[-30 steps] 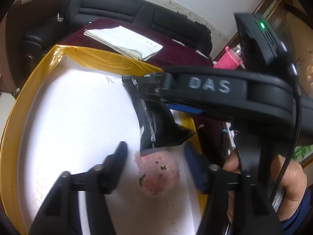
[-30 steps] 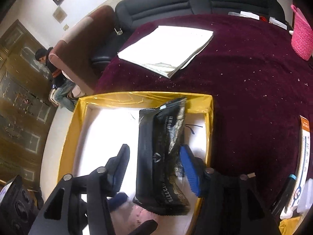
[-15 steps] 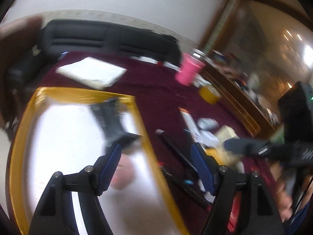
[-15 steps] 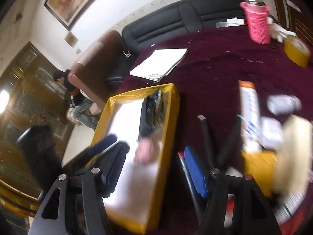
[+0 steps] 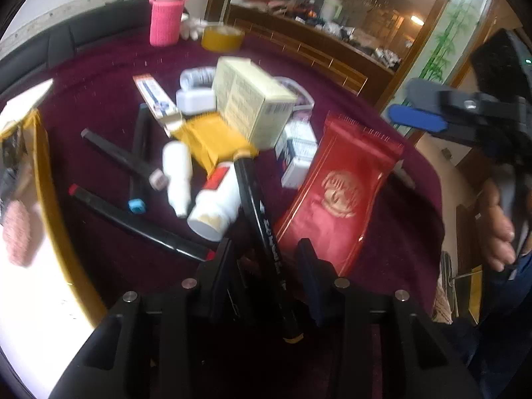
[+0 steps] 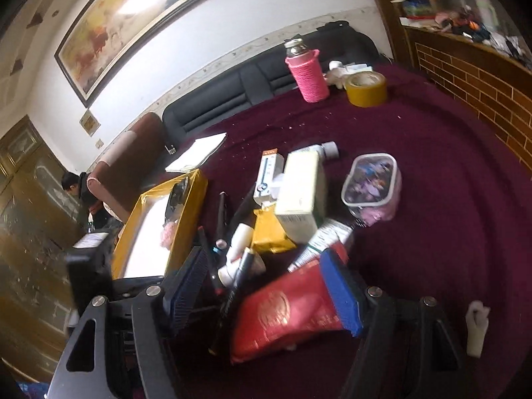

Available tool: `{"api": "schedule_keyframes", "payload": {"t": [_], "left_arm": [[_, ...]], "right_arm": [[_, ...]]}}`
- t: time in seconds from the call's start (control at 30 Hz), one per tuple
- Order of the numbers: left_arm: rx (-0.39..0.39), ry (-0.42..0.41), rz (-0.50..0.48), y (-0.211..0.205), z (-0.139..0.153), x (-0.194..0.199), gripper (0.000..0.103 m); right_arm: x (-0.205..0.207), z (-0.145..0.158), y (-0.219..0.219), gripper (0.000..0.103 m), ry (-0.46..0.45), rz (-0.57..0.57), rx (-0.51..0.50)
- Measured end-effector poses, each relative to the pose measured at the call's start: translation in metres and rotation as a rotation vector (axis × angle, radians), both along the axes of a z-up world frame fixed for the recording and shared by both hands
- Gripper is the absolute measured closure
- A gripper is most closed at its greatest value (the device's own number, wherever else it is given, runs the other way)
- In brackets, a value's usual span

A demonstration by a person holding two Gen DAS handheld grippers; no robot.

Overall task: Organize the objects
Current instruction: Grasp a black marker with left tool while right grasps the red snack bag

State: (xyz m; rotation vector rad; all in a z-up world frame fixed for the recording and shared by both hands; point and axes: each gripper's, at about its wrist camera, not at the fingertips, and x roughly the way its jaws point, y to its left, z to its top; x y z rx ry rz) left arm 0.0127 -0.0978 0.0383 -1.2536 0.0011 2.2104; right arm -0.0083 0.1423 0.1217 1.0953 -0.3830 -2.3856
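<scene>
Left gripper: jaws closing astride a black marker, pads not yet pressing. Right gripper: jaws opening over a red pouch, nothing clamped. At 12 o'clock, heap of boxes and bottles, unsorted. At 9 o'clock, yellow tray holding only two items; most sorting left.

Both wrist views look steeply down, close over the same clutter pile on the maroon table.
</scene>
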Motion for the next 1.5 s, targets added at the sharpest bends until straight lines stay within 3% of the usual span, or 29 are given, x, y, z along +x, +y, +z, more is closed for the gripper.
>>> {"api": "schedule_keyframes", "payload": {"t": [0.2,0.33,0.4,0.47,0.57,0.6,0.67,0.77,0.9,1.03,1.17,1.2,1.27,1.33,1.4,1.5], "left_arm": [[0.005,-0.046,0.041,0.002,-0.013,-0.011,0.065],[-0.01,-0.082,0.063,0.014,-0.017,-0.025,0.065],[-0.046,-0.073,0.073,0.029,-0.016,-0.026,0.07],[-0.064,-0.063,0.079,0.04,-0.014,-0.025,0.085],[-0.096,-0.021,0.086,0.052,-0.017,-0.02,0.087],[-0.089,-0.019,0.092,0.051,-0.017,-0.019,0.087],[-0.066,-0.031,0.097,0.047,-0.02,-0.019,0.087],[-0.086,-0.036,0.018,0.046,-0.021,-0.012,0.087],[-0.103,-0.032,-0.017,0.041,-0.024,-0.006,0.087],[-0.105,-0.029,-0.028,0.037,-0.023,-0.003,0.087],[-0.114,-0.024,-0.031,0.035,-0.024,-0.001,0.087],[-0.113,-0.025,-0.03,0.035,-0.024,-0.001,0.087],[-0.113,-0.022,-0.031,0.035,-0.024,0.0,0.087],[-0.118,-0.015,-0.03,0.037,-0.024,0.0,0.087],[-0.123,0.0,-0.013,0.039,-0.025,0.0,0.086],[-0.152,0.042,0.028,0.046,-0.025,0.004,0.087]], "right_arm": [[0.006,-0.024,0.021,0.027,-0.07,0.062,-0.025],[0.005,-0.033,0.034,0.027,-0.067,0.076,-0.02],[-0.008,-0.035,0.047,0.028,-0.066,0.051,-0.058],[-0.028,-0.041,0.056,0.028,-0.1,0.046,-0.072],[-0.05,-0.049,0.066,0.028,-0.12,-0.015,-0.072],[-0.056,-0.052,0.068,0.028,-0.132,-0.049,-0.034],[-0.054,-0.052,0.077,0.028,-0.134,-0.076,-0.061],[-0.048,-0.052,0.085,0.027,-0.149,-0.093,-0.055],[-0.036,-0.066,0.091,0.026,-0.232,-0.101,-0.085],[-0.031,-0.074,0.064,0.024,-0.275,-0.036,-0.107],[-0.029,-0.045,0.005,0.024,-0.108,0.045,0.05],[-0.031,-0.032,-0.01,0.024,-0.019,0.101,0.022],[-0.037,-0.017,-0.023,0.024,0.032,0.158,-0.026],[-0.036,-0.003,-0.034,0.025,0.116,0.123,0.041],[-0.031,0.0,-0.036,0.025,0.128,0.062,0.161],[-0.016,-0.01,-0.032,0.025,0.066,0.097,0.17]]}}
